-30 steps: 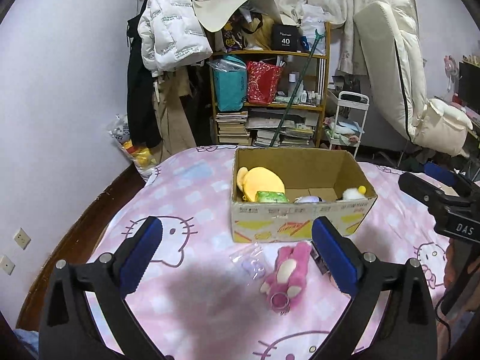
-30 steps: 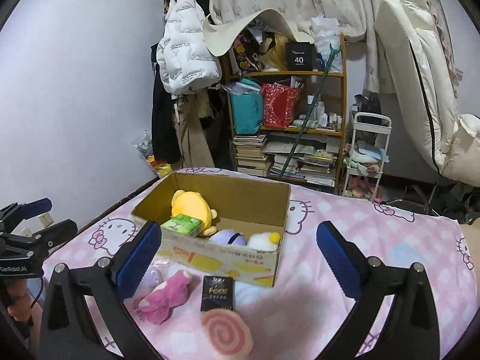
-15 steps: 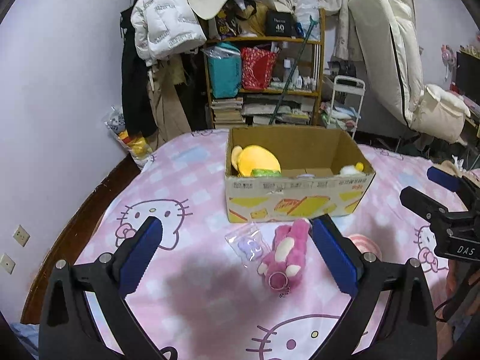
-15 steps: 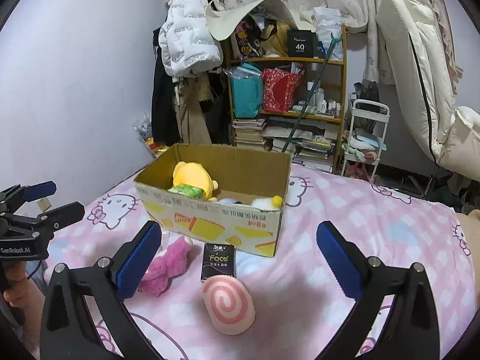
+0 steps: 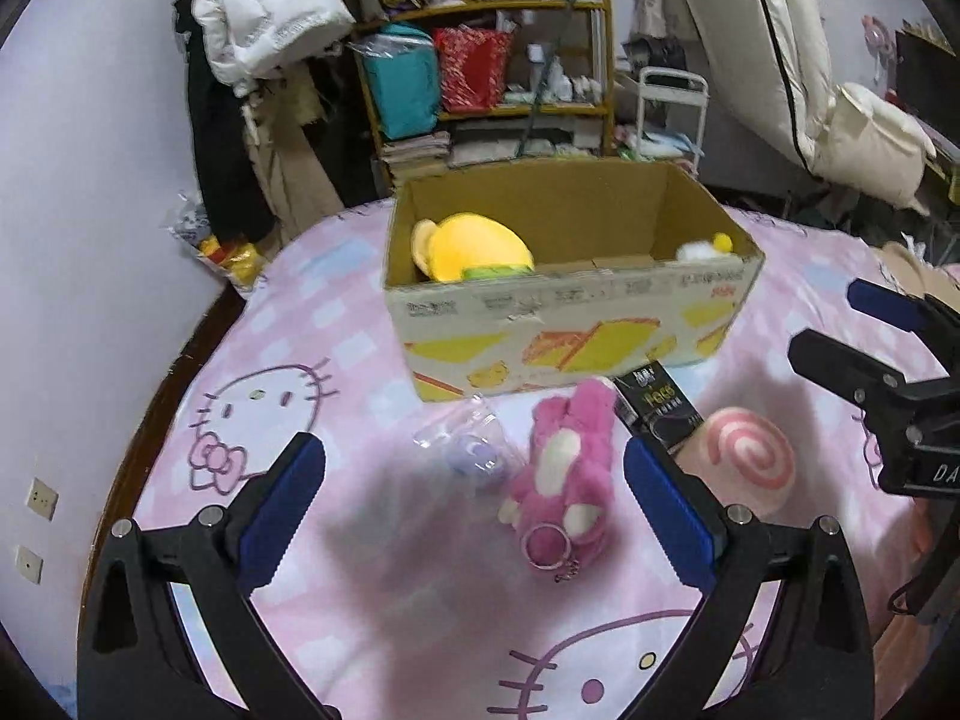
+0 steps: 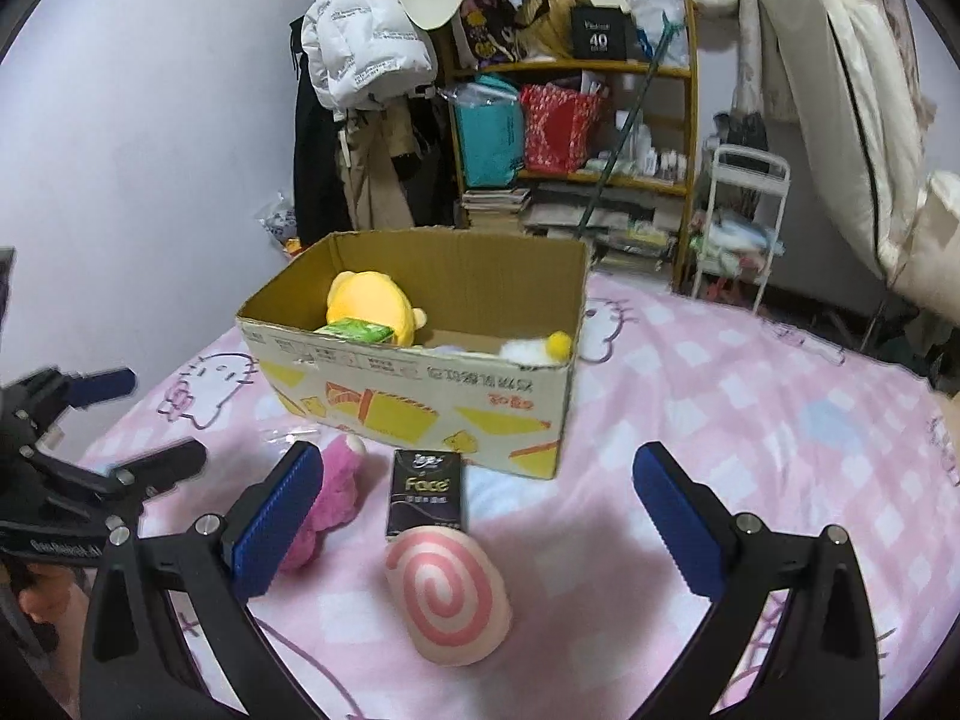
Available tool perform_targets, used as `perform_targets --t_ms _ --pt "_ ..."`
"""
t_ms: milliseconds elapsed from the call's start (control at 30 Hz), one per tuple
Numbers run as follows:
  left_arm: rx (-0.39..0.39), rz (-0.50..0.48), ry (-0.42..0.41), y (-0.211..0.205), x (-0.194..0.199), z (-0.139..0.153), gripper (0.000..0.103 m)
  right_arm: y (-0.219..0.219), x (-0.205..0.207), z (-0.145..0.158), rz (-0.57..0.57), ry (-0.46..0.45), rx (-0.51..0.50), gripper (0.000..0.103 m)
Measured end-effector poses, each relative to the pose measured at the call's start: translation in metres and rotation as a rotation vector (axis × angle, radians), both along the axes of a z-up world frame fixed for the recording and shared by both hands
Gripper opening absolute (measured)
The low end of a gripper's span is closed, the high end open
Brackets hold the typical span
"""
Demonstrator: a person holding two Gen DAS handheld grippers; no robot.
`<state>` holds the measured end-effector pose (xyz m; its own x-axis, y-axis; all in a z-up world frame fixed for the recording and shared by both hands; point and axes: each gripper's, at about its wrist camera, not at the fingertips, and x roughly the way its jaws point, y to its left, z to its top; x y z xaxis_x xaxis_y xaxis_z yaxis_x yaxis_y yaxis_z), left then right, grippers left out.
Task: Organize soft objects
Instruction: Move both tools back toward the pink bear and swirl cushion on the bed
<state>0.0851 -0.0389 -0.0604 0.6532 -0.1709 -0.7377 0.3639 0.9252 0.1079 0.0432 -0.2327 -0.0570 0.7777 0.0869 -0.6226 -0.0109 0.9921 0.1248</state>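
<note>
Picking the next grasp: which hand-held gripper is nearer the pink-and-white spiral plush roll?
Right. The right hand-held gripper hovers open with the pink-and-white spiral plush roll centred between its fingers. The left hand-held gripper is open over the pink plush bear; the roll lies outside its right finger.

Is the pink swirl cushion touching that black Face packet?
Touching. In the right wrist view the pink swirl cushion butts against the black Face packet's near edge, with no bedsheet showing between them.
</note>
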Motion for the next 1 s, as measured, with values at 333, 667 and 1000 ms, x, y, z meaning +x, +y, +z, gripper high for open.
perform_targets --t_ms 333,667,1000 --pt "0.065 -0.059 0.112 -0.017 0.015 -0.03 0.099 -0.005 0.012 -0.021 0.001 0.068 0.031 0.103" --pt "0.116 -0.067 0.213 -0.023 0.027 -0.056 0.099 -0.002 0.025 -0.042 0.029 0.163 0.073 0.103" --pt "0.147 -0.094 0.27 -0.031 0.031 -0.072 0.099 0.003 0.029 -0.05 0.043 0.21 0.069 0.103"
